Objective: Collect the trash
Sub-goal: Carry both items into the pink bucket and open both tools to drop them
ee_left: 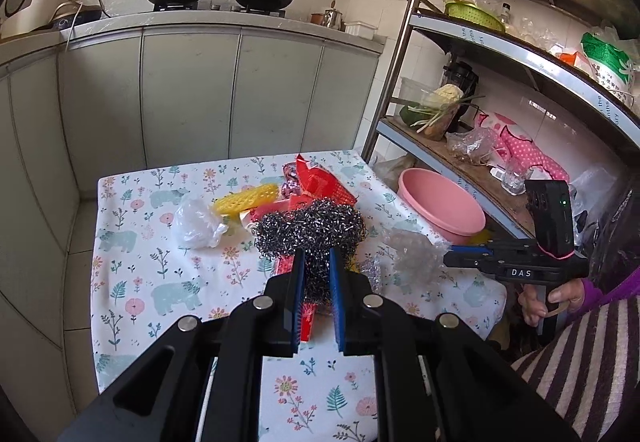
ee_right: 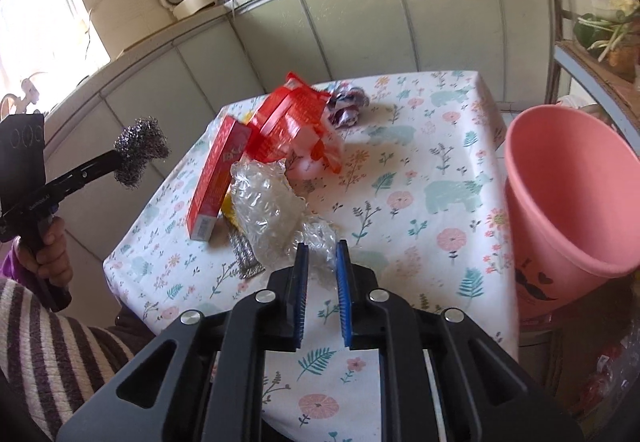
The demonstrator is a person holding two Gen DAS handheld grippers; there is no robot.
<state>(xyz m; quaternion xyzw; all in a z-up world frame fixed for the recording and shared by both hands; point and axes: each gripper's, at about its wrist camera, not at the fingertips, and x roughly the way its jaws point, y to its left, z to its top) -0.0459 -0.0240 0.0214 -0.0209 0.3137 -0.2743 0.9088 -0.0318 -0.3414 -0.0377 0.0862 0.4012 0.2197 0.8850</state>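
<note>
Above the floral desk (ee_right: pixel 400 177), the steel wool (ee_left: pixel 310 232) hangs clamped in the left gripper (ee_left: pixel 318 262); the right gripper (ee_right: pixel 322 256) has its fingers pinched on clear crumpled plastic (ee_right: pixel 268 205). That thin film could slip free before reaching the pink bin (ee_right: pixel 568 185).

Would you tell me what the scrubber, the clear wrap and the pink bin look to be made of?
Scrubber: coiled steel wool, by its shiny grey curls. Clear wrap: thin plastic, probably bubble wrap, see-through, crinkled and glinting. Pink bin: likely moulded plastic, with a smooth matt wall and a thin even rim.
</note>
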